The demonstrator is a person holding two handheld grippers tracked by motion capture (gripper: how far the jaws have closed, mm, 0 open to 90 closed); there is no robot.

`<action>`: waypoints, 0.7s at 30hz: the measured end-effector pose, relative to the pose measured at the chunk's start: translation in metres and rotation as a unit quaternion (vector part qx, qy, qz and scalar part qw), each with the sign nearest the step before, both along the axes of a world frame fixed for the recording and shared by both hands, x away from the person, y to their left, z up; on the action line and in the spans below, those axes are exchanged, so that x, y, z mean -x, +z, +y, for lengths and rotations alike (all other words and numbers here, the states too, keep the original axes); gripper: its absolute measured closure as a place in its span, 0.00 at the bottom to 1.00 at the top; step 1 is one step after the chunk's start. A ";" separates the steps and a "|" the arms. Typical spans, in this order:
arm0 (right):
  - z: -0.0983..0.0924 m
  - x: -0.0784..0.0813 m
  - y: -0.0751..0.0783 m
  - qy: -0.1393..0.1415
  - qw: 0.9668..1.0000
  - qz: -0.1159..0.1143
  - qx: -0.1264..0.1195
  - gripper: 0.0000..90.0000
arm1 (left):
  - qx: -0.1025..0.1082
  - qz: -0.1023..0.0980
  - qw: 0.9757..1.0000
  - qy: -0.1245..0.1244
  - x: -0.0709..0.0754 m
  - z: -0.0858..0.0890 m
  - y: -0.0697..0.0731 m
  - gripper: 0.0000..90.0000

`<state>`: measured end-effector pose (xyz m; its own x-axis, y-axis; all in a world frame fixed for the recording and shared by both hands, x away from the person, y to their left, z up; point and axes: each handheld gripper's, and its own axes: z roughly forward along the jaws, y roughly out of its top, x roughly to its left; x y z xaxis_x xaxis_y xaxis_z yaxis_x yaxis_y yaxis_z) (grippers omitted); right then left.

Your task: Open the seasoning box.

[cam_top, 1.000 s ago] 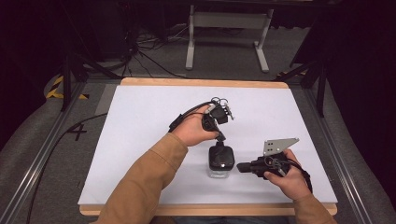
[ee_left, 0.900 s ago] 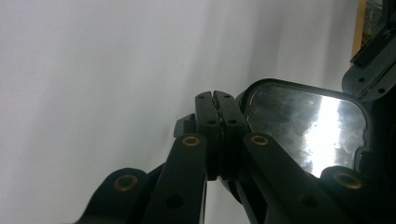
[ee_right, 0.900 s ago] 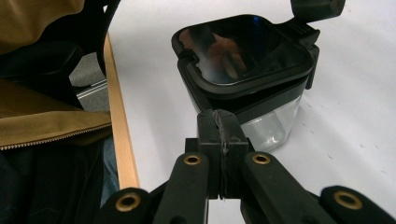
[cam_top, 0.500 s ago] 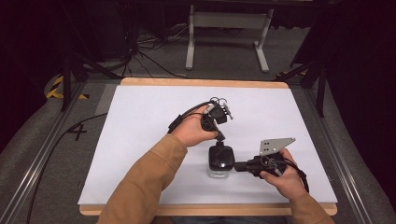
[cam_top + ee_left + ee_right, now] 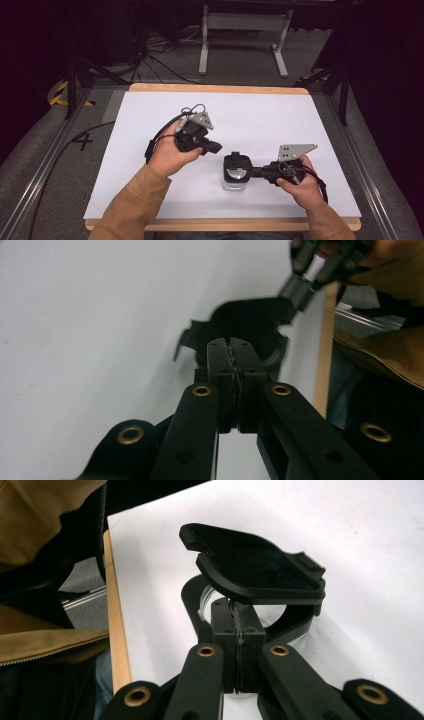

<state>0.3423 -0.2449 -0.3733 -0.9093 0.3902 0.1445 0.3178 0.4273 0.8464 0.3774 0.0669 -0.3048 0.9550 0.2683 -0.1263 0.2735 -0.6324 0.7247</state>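
Pinching the black collar of the clear jar (image 5: 235,180) in my right gripper (image 5: 256,173), I hold it just ahead of my jaws, its hinged black lid (image 5: 255,567) standing open above them. Farther off, my left gripper (image 5: 216,147) is clenched on nothing, beside the jar, apart from it, over the white table (image 5: 260,120).

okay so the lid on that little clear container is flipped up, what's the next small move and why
Probably bring the left gripper back to the hinged lid and press it down. The lid stands open over the clear container, the right gripper pinches its black rim, and the left one is shut, holding nothing, off to the side.
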 end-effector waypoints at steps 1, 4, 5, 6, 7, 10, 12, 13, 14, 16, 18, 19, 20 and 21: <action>0.000 -0.001 0.001 -0.004 1.000 -0.003 -0.003 1.00 | 0.004 -0.002 1.000 0.000 0.004 0.003 -0.003 0.98; 0.001 -0.002 0.001 -0.009 1.000 -0.009 -0.009 1.00 | 0.007 -0.002 1.000 0.002 0.012 0.005 -0.007 0.99; 0.001 -0.003 0.003 -0.014 1.000 -0.013 -0.016 1.00 | 0.015 0.001 1.000 0.001 0.019 0.005 -0.013 0.99; 0.001 -0.003 0.003 -0.014 1.000 -0.013 -0.016 1.00 | 0.015 0.001 1.000 0.001 0.019 0.005 -0.013 0.99; 0.000 -0.004 0.005 -0.020 0.999 -0.018 -0.024 1.00 | 0.016 0.003 1.000 -0.003 0.023 0.004 -0.018 0.99; 0.000 -0.006 0.006 -0.023 0.999 -0.020 -0.032 1.00 | 0.013 0.008 1.000 -0.003 0.024 0.001 -0.024 0.99; 0.002 -0.008 0.008 -0.034 0.998 -0.031 -0.034 1.00 | 0.013 0.010 1.000 -0.003 0.024 0.001 -0.027 0.99; 0.003 -0.009 0.009 -0.039 0.998 -0.037 -0.035 1.00 | 0.014 0.023 1.000 -0.002 0.025 0.000 -0.031 0.99; 0.003 -0.009 0.009 -0.043 0.998 -0.043 -0.035 1.00 | 0.017 0.024 1.000 0.003 0.026 -0.002 -0.034 0.99; 0.004 -0.010 0.010 -0.047 0.997 -0.048 -0.034 1.00 | 0.017 0.026 1.000 0.003 0.027 -0.006 -0.038 0.99; 0.006 -0.012 0.011 -0.057 0.996 -0.063 -0.033 1.00 | 0.015 0.023 1.000 0.009 0.030 -0.013 -0.045 0.99; 0.008 -0.012 0.012 -0.062 0.995 -0.069 -0.035 1.00 | 0.017 0.013 1.000 0.014 0.031 -0.018 -0.047 1.00; 0.008 -0.012 0.012 -0.062 0.995 -0.069 -0.035 1.00 | 0.017 0.013 1.000 0.014 0.031 -0.018 -0.047 1.00; 0.008 -0.013 0.012 -0.064 0.995 -0.072 -0.037 1.00 | 0.027 0.011 0.999 0.022 0.032 -0.021 -0.048 1.00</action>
<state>0.3551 -0.2368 -0.3610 -0.8662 0.4972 0.0497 0.2395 0.3258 0.9146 0.3457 0.0461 -0.3533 0.9396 0.3014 -0.1620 0.3155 -0.5799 0.7511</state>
